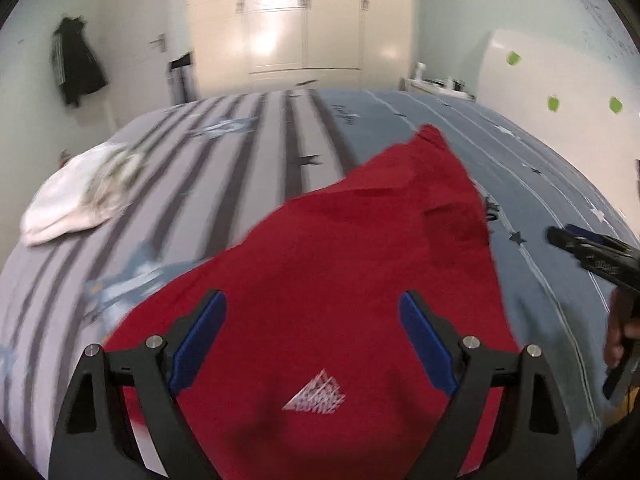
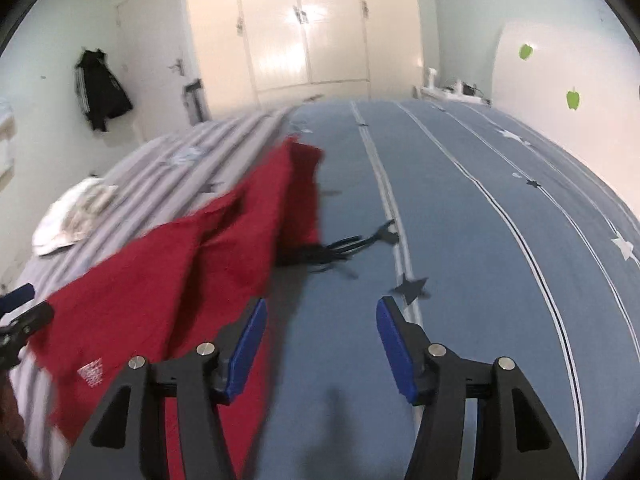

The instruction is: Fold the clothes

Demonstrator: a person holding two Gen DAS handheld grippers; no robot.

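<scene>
A red garment (image 1: 340, 264) with a small white triangle logo lies spread on the bed, running away from me toward the far side. My left gripper (image 1: 312, 312) is open and empty just above its near end. In the right wrist view the red garment (image 2: 208, 264) lies left of centre, with dark straps sticking out at its right edge. My right gripper (image 2: 320, 320) is open and empty, over the blue bedcover (image 2: 480, 260) just right of the garment's edge. The right gripper also shows at the right edge of the left wrist view (image 1: 580, 252).
A crumpled white garment (image 1: 76, 196) lies on the grey striped part of the bedcover (image 1: 224, 184) at the left. A cream wardrobe (image 1: 296, 20) stands beyond the bed. A black jacket (image 1: 76, 64) hangs on the left wall. A small shelf (image 2: 452, 88) with items is at the far right.
</scene>
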